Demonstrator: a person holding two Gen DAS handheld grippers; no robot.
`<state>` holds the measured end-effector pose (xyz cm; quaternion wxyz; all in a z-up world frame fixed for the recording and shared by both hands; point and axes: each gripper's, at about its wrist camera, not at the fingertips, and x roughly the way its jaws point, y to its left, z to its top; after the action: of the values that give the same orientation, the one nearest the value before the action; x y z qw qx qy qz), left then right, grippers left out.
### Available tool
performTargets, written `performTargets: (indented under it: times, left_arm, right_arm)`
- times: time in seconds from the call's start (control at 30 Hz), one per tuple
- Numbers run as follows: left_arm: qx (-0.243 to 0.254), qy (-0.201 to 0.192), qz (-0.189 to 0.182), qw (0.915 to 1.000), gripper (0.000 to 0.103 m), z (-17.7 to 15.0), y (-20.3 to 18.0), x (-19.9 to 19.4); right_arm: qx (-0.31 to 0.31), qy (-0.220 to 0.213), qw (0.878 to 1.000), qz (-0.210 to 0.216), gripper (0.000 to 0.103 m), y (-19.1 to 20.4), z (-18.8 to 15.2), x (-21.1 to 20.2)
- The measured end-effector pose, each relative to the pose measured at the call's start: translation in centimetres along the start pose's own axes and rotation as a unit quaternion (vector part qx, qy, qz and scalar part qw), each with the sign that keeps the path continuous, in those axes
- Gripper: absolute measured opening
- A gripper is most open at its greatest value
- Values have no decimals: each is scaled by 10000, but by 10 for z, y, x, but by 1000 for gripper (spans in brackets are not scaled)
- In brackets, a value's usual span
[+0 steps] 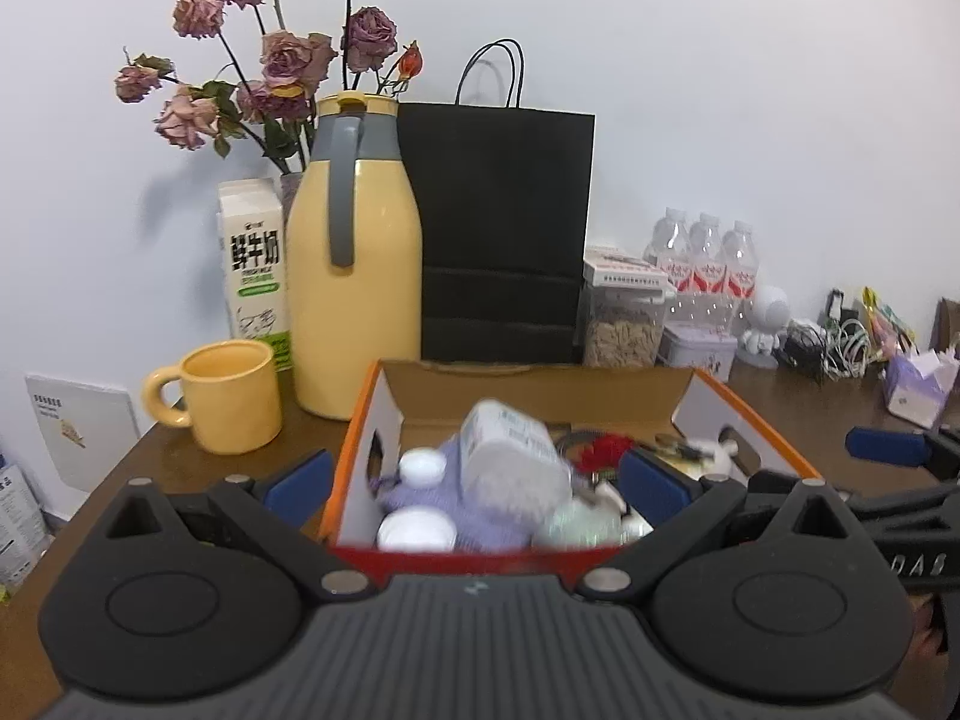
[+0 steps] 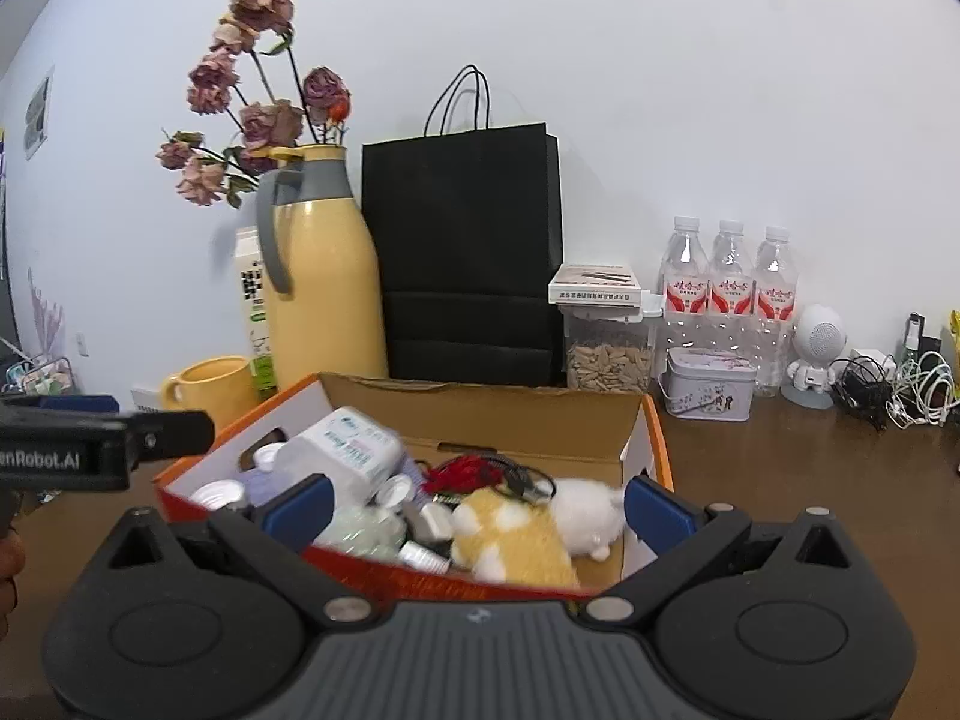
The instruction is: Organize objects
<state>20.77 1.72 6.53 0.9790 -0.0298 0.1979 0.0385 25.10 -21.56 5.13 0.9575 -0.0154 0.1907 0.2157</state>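
Observation:
An orange-and-white cardboard box [image 1: 540, 396] [image 2: 510, 420] sits on the brown table, filled with loose items. Among them are a white soft pack [image 1: 510, 450] [image 2: 342, 450], white bottle caps [image 1: 423, 468], a purple cloth [image 1: 480, 516], a red tassel [image 2: 462, 474] and a yellow-and-white plush toy [image 2: 516, 540]. My left gripper [image 1: 477, 483] is open at the box's near left side, its blue pads gripping nothing. My right gripper [image 2: 478, 510] is open at the near right side, also gripping nothing. Each gripper shows at the edge of the other's view.
Behind the box stand a yellow thermos jug [image 1: 354, 276], a yellow mug [image 1: 231, 396], a milk carton [image 1: 255, 264], dried roses [image 1: 270, 72] and a black paper bag [image 1: 504, 234]. To the right are a seed container [image 2: 609, 354], three water bottles [image 2: 729, 288], a tin [image 2: 708, 384], a white figurine [image 2: 816, 354] and cables [image 2: 900, 390].

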Motion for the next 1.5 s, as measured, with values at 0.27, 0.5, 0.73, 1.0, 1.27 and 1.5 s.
performTargets:
  times: [0.27,0.5,0.73,1.0,1.27,1.5]
  left_arm:
    - [-2,247,22,9997,103,-24,6,-48]
    - [-10,429,29,9991,103,-46,7,-74]
    - [-6,598,27,9982,103,-62,7,-86]
    - [-9,602,22,9982,103,-64,5,-91]
    - [-9,597,12,9982,103,-65,5,-92]
    - [-14,599,12,9982,103,-65,5,-94]
  right_arm:
    - [59,194,9998,-21,103,14,-17,-45]
    - [145,376,9991,-98,103,22,-33,-70]
    - [185,495,9985,-153,103,25,-44,-82]
    - [177,499,9985,-166,103,28,-46,-87]
    - [171,498,9985,-169,103,28,-46,-88]
    - [174,497,9985,-167,103,28,-46,-88]
